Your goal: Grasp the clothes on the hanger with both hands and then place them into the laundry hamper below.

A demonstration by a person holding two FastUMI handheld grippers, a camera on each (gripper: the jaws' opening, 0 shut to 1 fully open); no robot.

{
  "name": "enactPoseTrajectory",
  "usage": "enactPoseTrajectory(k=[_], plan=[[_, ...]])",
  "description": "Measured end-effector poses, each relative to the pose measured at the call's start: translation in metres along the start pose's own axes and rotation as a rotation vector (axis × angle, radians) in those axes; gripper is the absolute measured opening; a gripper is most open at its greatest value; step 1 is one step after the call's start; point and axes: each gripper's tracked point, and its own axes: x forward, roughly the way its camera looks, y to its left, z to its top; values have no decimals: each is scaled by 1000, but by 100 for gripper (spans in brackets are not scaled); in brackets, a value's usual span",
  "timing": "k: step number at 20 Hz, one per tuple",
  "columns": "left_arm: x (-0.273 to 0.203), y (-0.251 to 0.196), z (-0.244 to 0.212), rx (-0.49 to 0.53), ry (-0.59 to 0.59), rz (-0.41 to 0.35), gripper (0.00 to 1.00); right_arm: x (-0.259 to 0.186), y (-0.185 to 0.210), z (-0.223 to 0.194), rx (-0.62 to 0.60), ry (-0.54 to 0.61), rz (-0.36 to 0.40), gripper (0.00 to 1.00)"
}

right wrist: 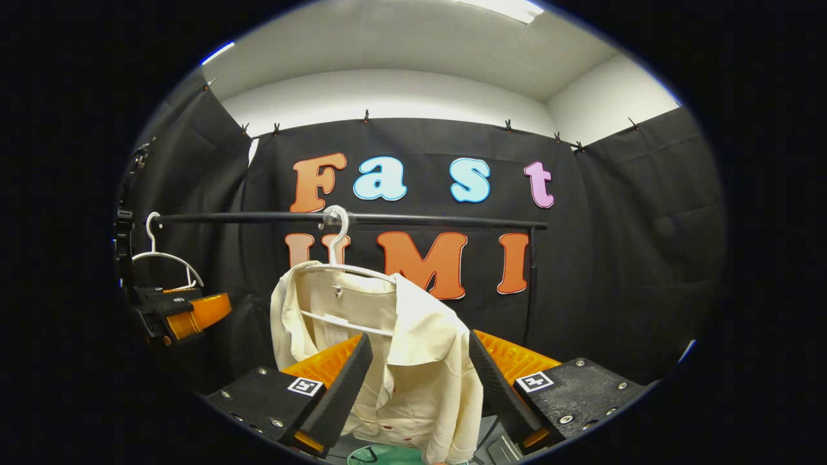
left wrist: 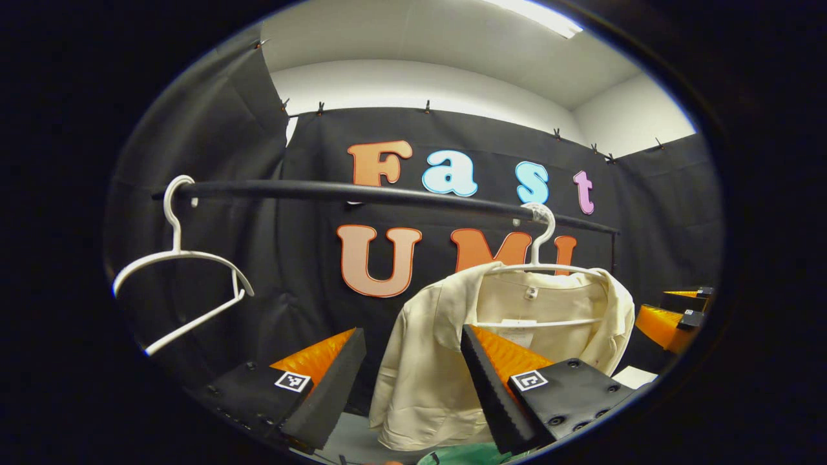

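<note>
Cream shirt [left wrist: 452,349] on the rail's [left wrist: 387,192] right-end hanger [left wrist: 541,258] looks light and floppy; both spread, empty grippers [left wrist: 407,387] [right wrist: 420,381] should pinch its shoulders.

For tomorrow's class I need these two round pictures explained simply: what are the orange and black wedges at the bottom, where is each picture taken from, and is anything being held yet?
Each picture comes from a camera riding on a hand-held two-finger gripper. The wedges are that gripper's own fingers, black pads backed with orange.

In the left gripper view, the left gripper is open, with nothing between its fingers. Ahead, a cream button-up shirt hangs on a white plastic hanger from a black rail. An empty white hanger hangs further along. The other gripper shows at the right edge.

In the right gripper view, the right gripper is also open, the shirt hanging beyond its fingers. Something green sits below the shirt, possibly the hamper.

Nothing is held yet.
</note>
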Motion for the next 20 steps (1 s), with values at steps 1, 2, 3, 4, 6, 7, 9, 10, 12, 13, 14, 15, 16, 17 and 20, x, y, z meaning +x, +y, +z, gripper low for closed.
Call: enactPoseTrajectory(k=[1,2,3,4,6,7,9,10,12,13,14,15,16,17,20], plan=[[3,-6,-6,-9,12,-22,97,4,2,-10,1,17,-8,93],[6,-12,-13,-14,24,-48,100,9,7,-18,2,38,-9,93],[9,-20,-18,-13,31,-70,97,15,11,-27,1,57,-10,93],[12,-26,-20,-11,32,-86,97,18,15,-32,-1,71,-16,93],[21,-38,-26,-14,37,-116,97,25,17,-42,-6,88,-31,93],[24,-44,-31,-21,44,-135,97,27,19,-47,-6,95,-33,93],[35,-59,-36,-34,59,-174,94,32,22,-55,6,112,-30,93],[38,-64,-40,-38,63,-188,97,35,23,-59,15,123,-32,92],[51,-71,-47,-40,66,-201,97,43,21,-67,32,142,-37,87],[57,-73,-52,-38,73,-203,97,47,21,-71,41,153,-42,85],[63,-75,-59,-38,81,-203,97,49,21,-76,53,166,-45,81],[70,-76,-65,-39,91,-204,97,53,21,-81,66,176,-43,80],[75,-79,-73,-40,104,-211,100,57,22,-85,76,182,-40,76],[81,-81,-79,-38,115,-217,97,62,23,-90,89,196,-35,74],[97,-83,-91,-29,146,-206,97,70,28,-94,129,208,-4,67]])
